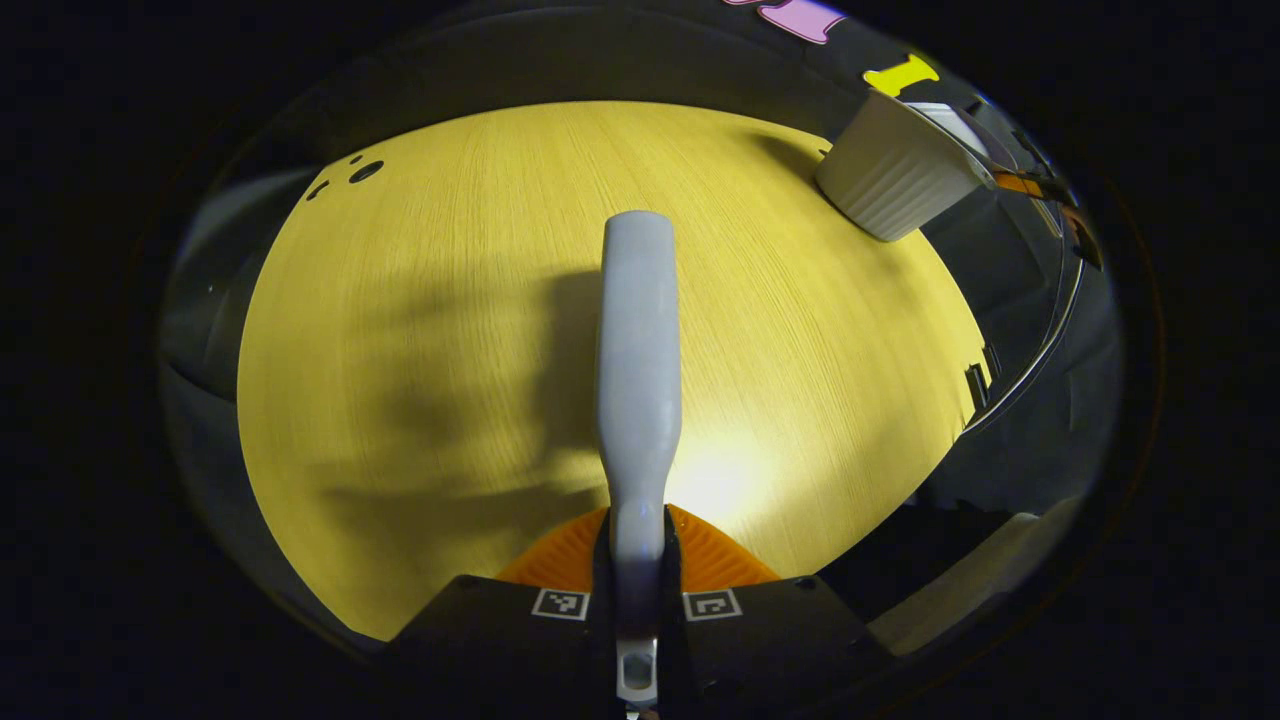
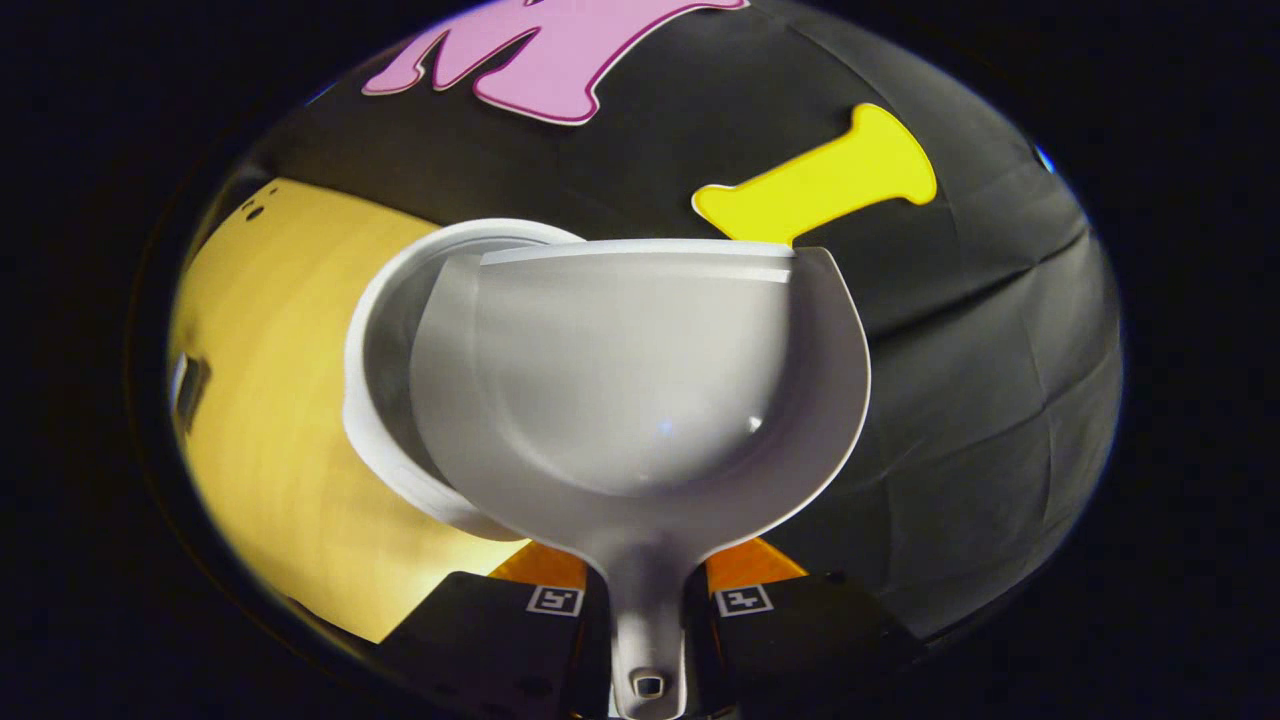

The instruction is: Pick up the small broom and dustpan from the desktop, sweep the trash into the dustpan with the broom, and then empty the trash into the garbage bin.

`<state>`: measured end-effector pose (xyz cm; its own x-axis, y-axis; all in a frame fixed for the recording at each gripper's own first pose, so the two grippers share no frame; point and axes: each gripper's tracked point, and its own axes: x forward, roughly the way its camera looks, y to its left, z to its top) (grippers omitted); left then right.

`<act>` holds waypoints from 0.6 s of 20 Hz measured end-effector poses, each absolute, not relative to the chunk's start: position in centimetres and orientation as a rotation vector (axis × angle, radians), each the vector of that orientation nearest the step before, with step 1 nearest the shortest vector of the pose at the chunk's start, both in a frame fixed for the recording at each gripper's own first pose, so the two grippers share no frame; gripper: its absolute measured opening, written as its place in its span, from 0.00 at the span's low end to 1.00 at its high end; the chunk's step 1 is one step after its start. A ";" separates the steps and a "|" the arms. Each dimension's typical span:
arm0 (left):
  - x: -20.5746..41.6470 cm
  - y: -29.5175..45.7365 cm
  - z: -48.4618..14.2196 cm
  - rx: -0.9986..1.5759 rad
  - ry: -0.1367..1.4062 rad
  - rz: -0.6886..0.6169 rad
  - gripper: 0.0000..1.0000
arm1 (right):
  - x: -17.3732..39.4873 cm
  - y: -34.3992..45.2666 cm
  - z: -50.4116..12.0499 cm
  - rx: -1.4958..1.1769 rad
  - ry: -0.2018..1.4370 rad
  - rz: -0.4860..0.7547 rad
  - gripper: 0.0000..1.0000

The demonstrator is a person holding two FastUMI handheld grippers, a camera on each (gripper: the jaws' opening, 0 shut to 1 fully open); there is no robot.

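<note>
Left gripper view: my left gripper (image 1: 637,580) clamps broom (image 1: 638,360) by handle, both fingers on it, above desktop (image 1: 420,330). Garbage bin (image 1: 895,175) at far right edge.

Right gripper view: my right gripper (image 2: 648,610) clamps dustpan (image 2: 640,390) handle; pan tilted over garbage bin (image 2: 390,330) mouth.

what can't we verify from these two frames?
- Garbage bin contents: in the right gripper view the dustpan covers most of its opening.
- Broom bristles: in the left gripper view just its handle is seen, end-on.
- Dark specks at the far edge of the desktop, left gripper view: too small to identify.
</note>
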<state>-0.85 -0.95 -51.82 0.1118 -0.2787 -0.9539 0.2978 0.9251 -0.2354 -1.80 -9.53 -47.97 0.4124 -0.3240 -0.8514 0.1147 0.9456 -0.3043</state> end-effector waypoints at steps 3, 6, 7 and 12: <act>-0.7 -0.9 -51.7 0.023 1.391 -0.422 0.20 | -1.6 -8.9 -47.4 -0.103 1.070 -0.280 0.33; -0.7 -0.9 -51.7 0.022 1.393 -0.414 0.20 | -0.8 -8.6 -47.2 -0.078 1.018 -0.234 0.33; -0.7 -0.9 -51.7 0.025 1.393 -0.413 0.20 | -0.7 -8.4 -47.1 -0.066 0.999 -0.211 0.33; -0.3 -0.6 -51.8 0.024 1.391 -0.389 0.20 | -0.4 -7.5 -47.4 0.006 0.943 -0.060 0.33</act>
